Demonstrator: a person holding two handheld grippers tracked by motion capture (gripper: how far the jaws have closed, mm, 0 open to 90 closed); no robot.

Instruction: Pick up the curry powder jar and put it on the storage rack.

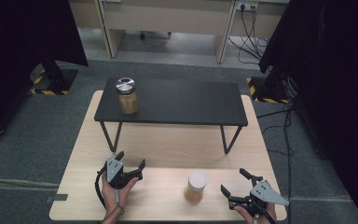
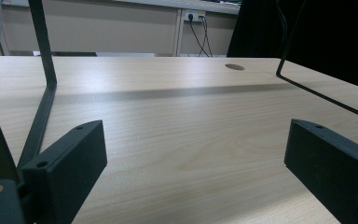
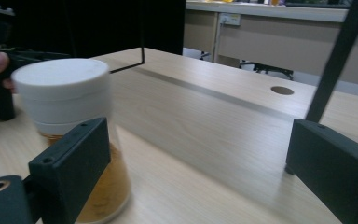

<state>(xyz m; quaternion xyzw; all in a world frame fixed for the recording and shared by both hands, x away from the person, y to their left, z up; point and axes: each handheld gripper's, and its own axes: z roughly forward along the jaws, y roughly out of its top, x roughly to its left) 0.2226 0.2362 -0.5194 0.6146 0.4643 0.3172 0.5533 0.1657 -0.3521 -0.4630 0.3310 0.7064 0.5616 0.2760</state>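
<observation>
Both hands hold black two-jaw tongs low and apart: left tongs [image 1: 131, 161] spread wide, right tongs [image 1: 236, 181] likewise gaping, empty.

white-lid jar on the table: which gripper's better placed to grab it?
Right. The right gripper sits open just beside the white-lid jar, which already looms at its fingers in its own view. The left gripper is open, farther off, facing bare table.

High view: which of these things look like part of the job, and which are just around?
Likely in play:
white-lidded jar, on the wooden table, nearest the open right gripper
open left gripper
silver-lidded jar
black shelf

Just around:
wall socket and cables
black curtains
</observation>
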